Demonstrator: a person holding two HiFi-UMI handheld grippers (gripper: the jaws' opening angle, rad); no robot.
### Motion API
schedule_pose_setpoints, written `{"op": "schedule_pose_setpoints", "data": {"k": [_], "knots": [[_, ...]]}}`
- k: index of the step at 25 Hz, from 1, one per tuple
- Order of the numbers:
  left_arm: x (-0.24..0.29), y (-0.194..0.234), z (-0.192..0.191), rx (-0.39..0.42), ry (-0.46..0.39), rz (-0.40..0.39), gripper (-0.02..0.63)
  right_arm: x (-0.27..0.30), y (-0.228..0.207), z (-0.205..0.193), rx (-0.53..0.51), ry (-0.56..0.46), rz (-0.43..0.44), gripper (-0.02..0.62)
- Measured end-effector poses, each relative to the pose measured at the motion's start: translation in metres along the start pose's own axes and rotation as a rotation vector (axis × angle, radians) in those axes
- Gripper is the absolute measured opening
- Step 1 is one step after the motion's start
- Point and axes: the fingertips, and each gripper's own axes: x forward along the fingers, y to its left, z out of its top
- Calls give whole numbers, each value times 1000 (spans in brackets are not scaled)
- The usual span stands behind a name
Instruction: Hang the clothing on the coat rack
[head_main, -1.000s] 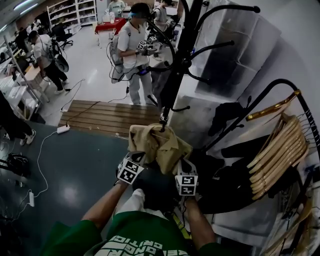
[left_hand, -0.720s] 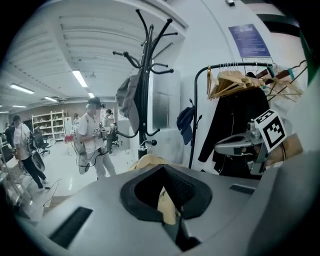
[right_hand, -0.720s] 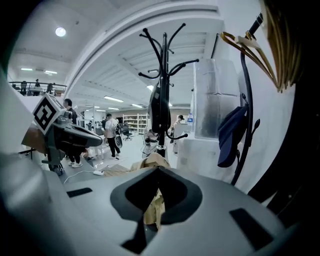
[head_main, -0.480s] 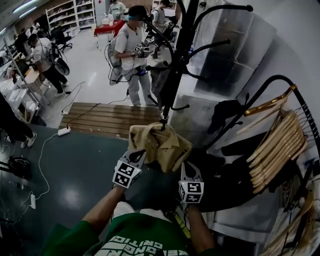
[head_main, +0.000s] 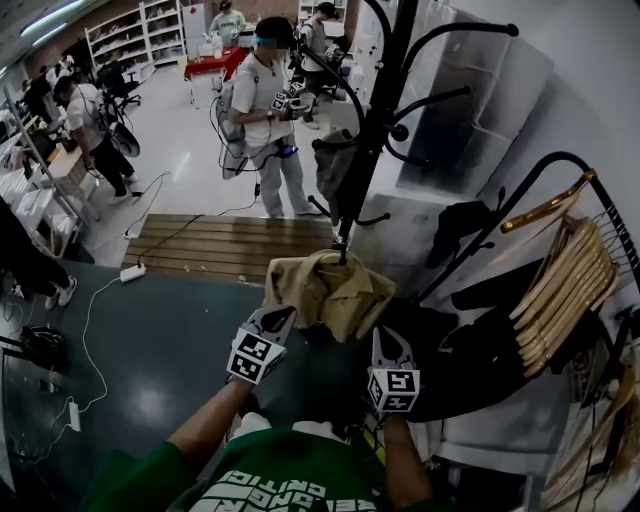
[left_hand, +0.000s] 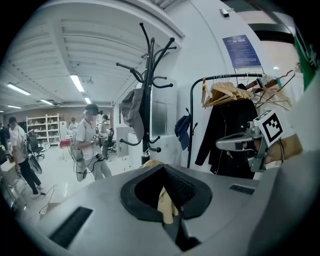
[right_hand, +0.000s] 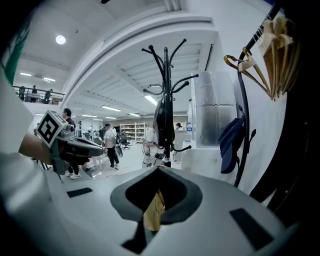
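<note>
Tan woven clothing (head_main: 325, 293), soft and crumpled into a loose bunch, held just in front of the black metal coat rack (head_main: 378, 110), low against its pole. Left gripper (head_main: 278, 318) pinched shut on one fold of the fabric; right gripper (head_main: 386, 338) clamped on another. Grey garment (head_main: 335, 170) draped from a curved hook of the rack. Right of the rack, slatted wooden hangers (head_main: 565, 290) bunched on a black tubular rail (head_main: 520, 190) above dark garments (head_main: 470, 350).
</note>
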Motion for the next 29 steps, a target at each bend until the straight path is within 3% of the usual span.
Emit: {"op": "schedule_pose_setpoints", "data": {"k": [29], "knots": [[-7, 36, -3, -16, -24, -85, 3, 26, 40, 11, -20, 32, -35, 8]]}}
